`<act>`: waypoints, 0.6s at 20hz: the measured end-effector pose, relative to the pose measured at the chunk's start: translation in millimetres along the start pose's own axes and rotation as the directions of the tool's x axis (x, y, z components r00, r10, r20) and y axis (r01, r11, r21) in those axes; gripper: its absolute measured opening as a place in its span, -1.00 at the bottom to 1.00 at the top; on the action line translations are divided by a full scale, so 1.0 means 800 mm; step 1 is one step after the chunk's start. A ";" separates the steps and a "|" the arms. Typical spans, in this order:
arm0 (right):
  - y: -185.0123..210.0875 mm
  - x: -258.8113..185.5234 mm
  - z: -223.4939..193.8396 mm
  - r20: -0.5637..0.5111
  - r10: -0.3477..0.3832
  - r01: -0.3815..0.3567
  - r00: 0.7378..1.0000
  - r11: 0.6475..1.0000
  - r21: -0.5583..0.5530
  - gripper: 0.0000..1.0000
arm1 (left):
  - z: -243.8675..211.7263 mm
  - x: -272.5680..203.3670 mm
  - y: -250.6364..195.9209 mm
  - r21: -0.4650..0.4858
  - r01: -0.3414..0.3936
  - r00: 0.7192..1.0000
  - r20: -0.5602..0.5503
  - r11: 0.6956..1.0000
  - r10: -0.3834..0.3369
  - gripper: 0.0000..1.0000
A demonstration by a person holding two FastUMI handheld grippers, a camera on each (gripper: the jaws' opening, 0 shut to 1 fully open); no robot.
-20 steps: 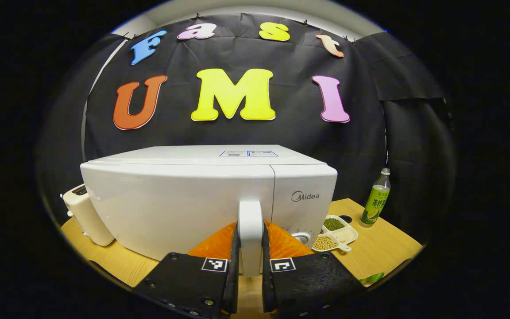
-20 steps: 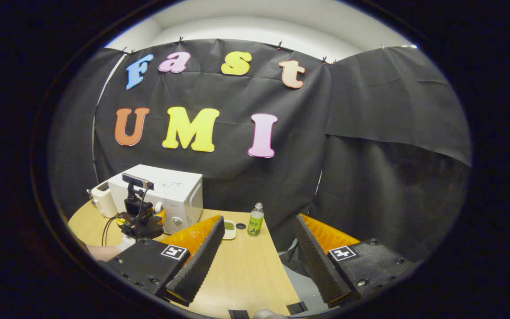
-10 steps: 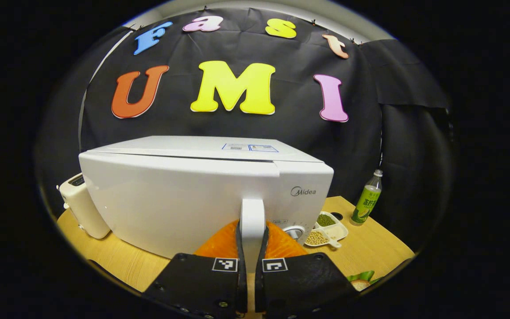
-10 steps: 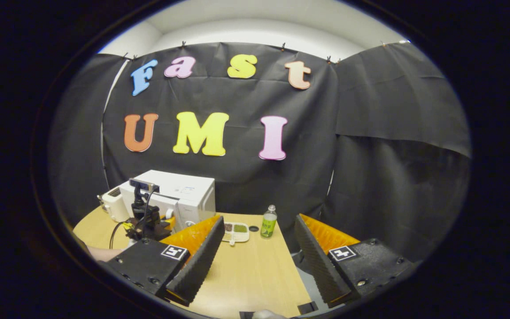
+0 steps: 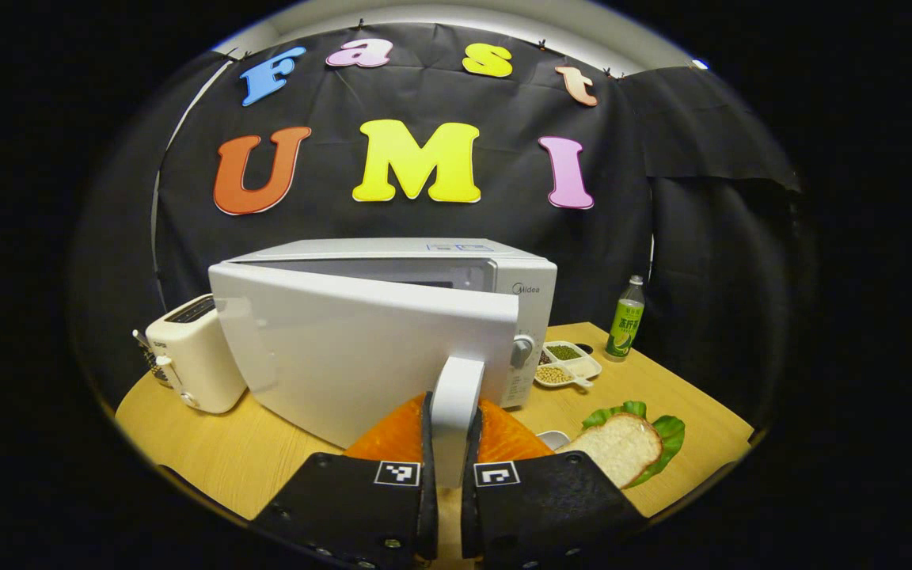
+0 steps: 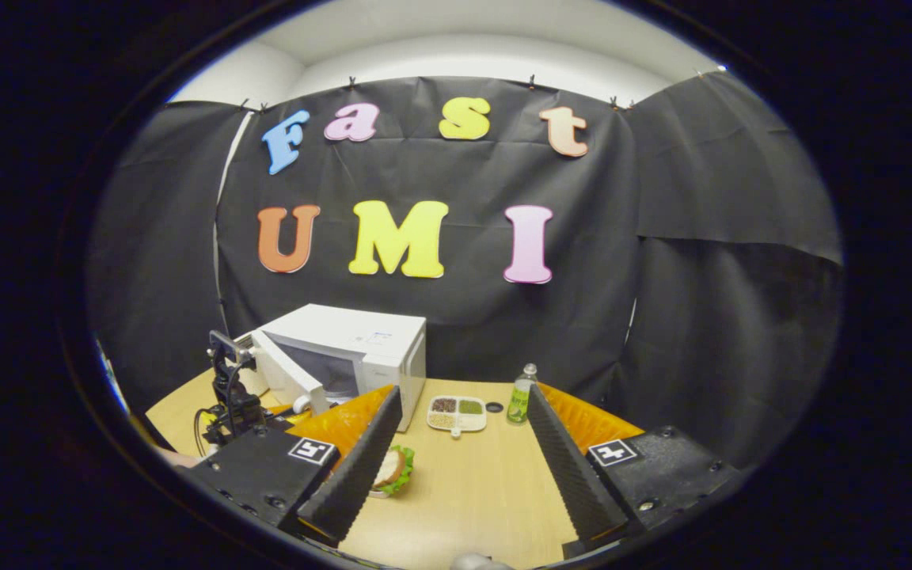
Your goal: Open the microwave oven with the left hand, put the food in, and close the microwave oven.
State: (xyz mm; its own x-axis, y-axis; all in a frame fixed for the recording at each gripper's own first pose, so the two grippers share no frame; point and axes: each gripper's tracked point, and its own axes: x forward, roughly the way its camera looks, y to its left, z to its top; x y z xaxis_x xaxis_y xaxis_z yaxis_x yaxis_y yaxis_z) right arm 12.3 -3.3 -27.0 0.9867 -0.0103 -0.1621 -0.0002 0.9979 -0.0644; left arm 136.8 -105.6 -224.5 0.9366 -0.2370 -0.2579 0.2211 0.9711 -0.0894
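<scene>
Left gripper view: left gripper (image 5: pixel 446 475) clamped on the white door handle (image 5: pixel 454 404) of the microwave oven (image 5: pixel 456 273), both fingers pressed flat on the handle's sides, presumably so the door can be drawn around its hinge without slipping. Door (image 5: pixel 361 348) part-way open, swung out from the microwave's control-panel side, a wedge of dark cavity showing behind its top edge; judged not yet wide enough to pass food through. Just right of the microwave's front, near its dial: a divided dish of beans (image 5: pixel 567 362); beyond that, a green drink bottle (image 5: pixel 624 318) upright on the wooden table (image 5: pixel 693 427). Nearer than the microwave and to its right: the food, a slice of bread on a lettuce leaf (image 5: pixel 622 443), within reach for loading once the door clears. Left of the microwave, close to its side: a cream toaster (image 5: pixel 191 352).

Right gripper view: right gripper (image 6: pixel 460 451) wide apart, holding nothing, hovering over the table well in front of the microwave, likely waiting to take the food. Sandwich on its plate (image 6: pixel 393 469) just in front of the microwave, partly hidden behind one finger
</scene>
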 end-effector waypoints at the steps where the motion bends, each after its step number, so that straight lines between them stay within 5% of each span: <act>1: 0.007 -0.001 -0.001 0.002 0.015 -0.015 1.000 1.000 0.002 0.94 | -0.004 -0.011 0.005 -0.006 -0.003 1.000 -0.002 1.000 0.003 -0.71; 4: 0.025 -0.007 -0.004 0.007 0.049 -0.049 0.999 0.999 0.003 0.93 | -0.013 -0.033 0.032 -0.033 -0.033 0.999 -0.016 0.999 0.033 -0.46; 6: 0.032 -0.011 -0.006 0.011 0.062 -0.062 0.998 0.998 0.007 0.94 | -0.016 -0.042 0.051 -0.037 -0.057 0.998 -0.027 0.998 0.056 0.34; 7: 0.036 -0.012 -0.007 0.009 0.067 -0.067 0.998 0.998 0.009 0.93 | -0.015 -0.050 0.059 -0.040 -0.068 0.997 -0.033 0.997 0.066 0.59; 8: 0.039 -0.013 -0.010 0.010 0.072 -0.072 0.997 0.997 0.011 0.93 | -0.019 -0.053 0.065 -0.045 -0.069 0.997 -0.035 0.997 0.067 0.58; 9: 0.042 -0.014 -0.011 0.007 0.074 -0.074 0.997 0.997 0.014 0.94 | -0.020 -0.060 0.069 -0.051 -0.073 0.997 -0.040 0.996 0.071 0.96; 12: 0.056 -0.014 -0.017 0.002 0.093 -0.093 0.996 0.995 0.020 0.94 | -0.022 -0.084 0.085 -0.022 -0.095 0.995 -0.037 0.995 0.094 0.96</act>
State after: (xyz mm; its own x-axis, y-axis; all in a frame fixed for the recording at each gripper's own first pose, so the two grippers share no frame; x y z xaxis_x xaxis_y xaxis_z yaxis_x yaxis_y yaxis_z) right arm -0.9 40.5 -41.0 0.9827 0.0830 -0.1657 -0.0890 0.9956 -0.0294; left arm 83.7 -24.1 -230.0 0.9427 -0.1453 -0.3002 0.1250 0.9884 -0.0860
